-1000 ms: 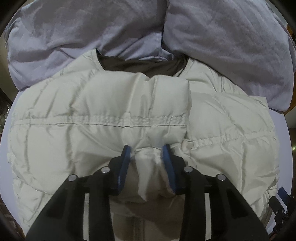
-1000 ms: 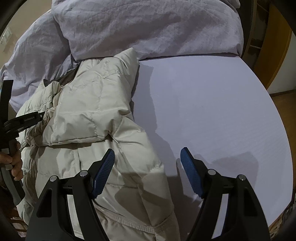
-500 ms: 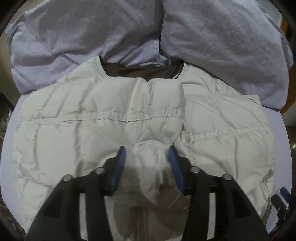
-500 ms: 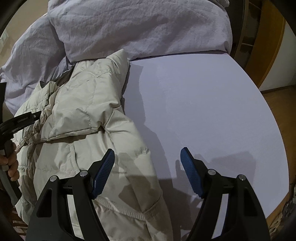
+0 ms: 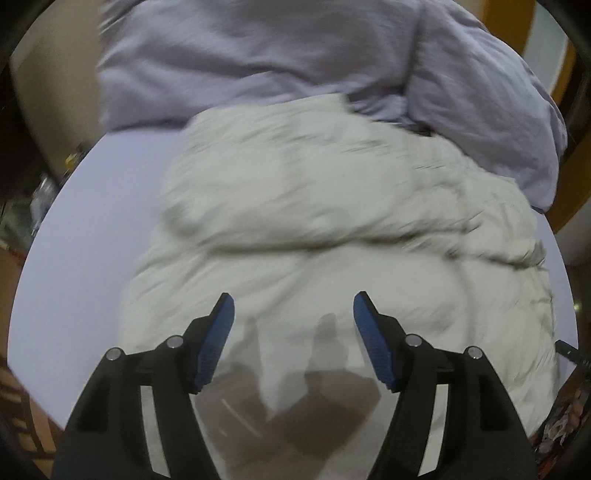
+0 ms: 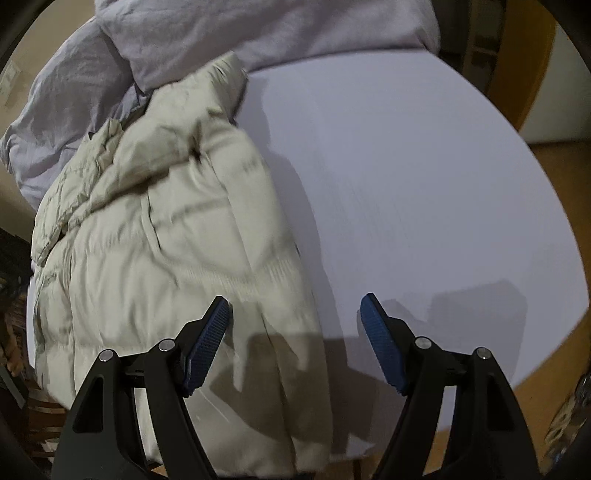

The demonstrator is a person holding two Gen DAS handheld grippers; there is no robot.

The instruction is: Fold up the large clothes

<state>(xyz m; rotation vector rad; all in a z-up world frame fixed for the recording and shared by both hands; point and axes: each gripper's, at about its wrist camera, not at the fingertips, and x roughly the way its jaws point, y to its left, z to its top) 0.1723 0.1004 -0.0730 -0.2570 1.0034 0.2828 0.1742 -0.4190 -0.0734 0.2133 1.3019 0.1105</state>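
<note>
A cream quilted puffer jacket (image 5: 332, 221) lies on the pale lilac bed sheet (image 5: 92, 240), with a sleeve folded across its body. My left gripper (image 5: 293, 310) is open and empty, hovering above the jacket's lower part. The jacket also shows in the right wrist view (image 6: 166, 240), at the left of the sheet (image 6: 424, 184). My right gripper (image 6: 295, 314) is open and empty above the jacket's right hem edge. Both views are motion-blurred.
Rumpled lilac pillows or duvet (image 5: 258, 55) lie at the head of the bed, touching the jacket's collar end; they also show in the right wrist view (image 6: 258, 29). A wooden frame (image 6: 532, 74) and floor (image 6: 554, 166) lie beyond the bed's right edge.
My left gripper has opened, let go of the jacket fold and swung left and back. My right gripper has shifted a little, staying open.
</note>
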